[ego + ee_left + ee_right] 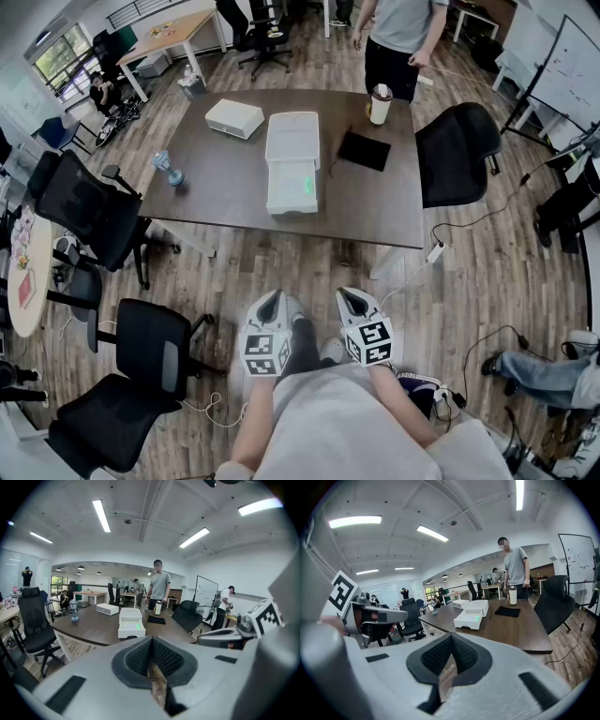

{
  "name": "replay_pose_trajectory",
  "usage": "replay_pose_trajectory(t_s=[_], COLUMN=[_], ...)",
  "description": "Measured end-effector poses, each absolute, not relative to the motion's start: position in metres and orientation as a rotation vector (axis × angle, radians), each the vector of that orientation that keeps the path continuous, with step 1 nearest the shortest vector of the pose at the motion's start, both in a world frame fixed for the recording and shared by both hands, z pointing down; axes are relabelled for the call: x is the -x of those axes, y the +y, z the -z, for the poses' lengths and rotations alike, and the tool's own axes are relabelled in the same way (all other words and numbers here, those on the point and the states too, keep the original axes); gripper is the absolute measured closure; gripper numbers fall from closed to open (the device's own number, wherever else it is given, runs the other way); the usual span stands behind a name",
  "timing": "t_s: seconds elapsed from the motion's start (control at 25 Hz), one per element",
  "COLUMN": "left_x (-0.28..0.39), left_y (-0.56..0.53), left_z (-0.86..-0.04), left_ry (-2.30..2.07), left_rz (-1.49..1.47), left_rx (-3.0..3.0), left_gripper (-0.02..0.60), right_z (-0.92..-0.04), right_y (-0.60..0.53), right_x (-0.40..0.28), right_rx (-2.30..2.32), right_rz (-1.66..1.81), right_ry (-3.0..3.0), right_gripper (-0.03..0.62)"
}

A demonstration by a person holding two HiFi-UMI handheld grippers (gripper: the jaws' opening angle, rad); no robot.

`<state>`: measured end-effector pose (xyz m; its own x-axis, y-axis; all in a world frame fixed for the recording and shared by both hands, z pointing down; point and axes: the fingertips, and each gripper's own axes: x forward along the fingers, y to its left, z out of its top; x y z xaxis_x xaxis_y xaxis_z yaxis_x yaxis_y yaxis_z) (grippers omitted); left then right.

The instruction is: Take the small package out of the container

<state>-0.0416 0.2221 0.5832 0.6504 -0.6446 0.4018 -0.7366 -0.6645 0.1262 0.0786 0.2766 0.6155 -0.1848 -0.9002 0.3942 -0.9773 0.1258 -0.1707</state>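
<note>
A white container [292, 150] stands on the middle of the dark table [216, 192], its lower drawer pulled out toward me. Something small and green [307, 184] lies in that drawer; it shows too small to tell its shape. My left gripper [273, 296] and right gripper [352, 294] are held side by side close to my body, over the floor and well short of the table. Both have their jaws together with nothing between them. The container [131, 622] appears ahead of the left gripper [151, 638], and the container [473, 615] ahead of the right gripper [451, 636].
A flat white box [234, 118], a black pad [364, 150], a tumbler [380, 104] and a small blue object [169, 169] also sit on the table. A person [403, 37] stands at its far side. Black office chairs [89, 211] [457, 155] flank the table; cables lie on the floor at right.
</note>
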Motion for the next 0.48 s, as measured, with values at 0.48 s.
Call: replay_pose_trajectory(t_s=[0.48], left_x=[0.044], left_y=[0.220], left_z=[-0.591], left_ry=[-1.102], left_rz=[-0.472], left_rx=[-2.582], left_gripper=[0.577], right_z=[-0.612], right_y=[0.279], right_x=[-0.087], right_rx=[-1.908], right_rz=[-0.662], right_ry=[-2.293], right_gripper=[0.591])
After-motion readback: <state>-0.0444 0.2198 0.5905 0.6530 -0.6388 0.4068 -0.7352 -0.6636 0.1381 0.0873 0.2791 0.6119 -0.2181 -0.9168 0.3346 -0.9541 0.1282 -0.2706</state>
